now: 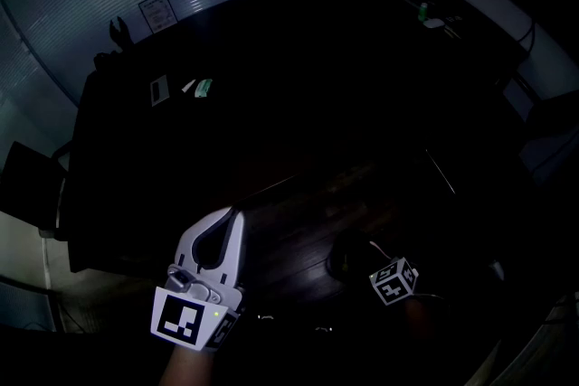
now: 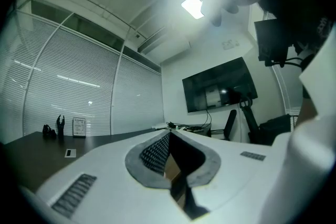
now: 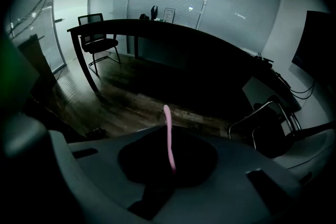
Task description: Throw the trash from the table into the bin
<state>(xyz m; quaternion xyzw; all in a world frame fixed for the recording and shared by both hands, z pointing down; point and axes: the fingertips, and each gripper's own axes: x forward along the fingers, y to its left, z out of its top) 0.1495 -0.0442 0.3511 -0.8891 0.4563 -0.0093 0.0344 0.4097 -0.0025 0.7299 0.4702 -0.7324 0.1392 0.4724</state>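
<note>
While the dark tabletop ahead carries scraps at its far left, our right gripper tilts steeply down over the wooden floor, pinching a thin pink strip upright along its jaws. We cannot make out the bin. Our left gripper points level, closed, empty.

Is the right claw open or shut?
Shut. The right gripper pinches a thin pink strip between its jaws; the strip sticks out past the tips.
</note>
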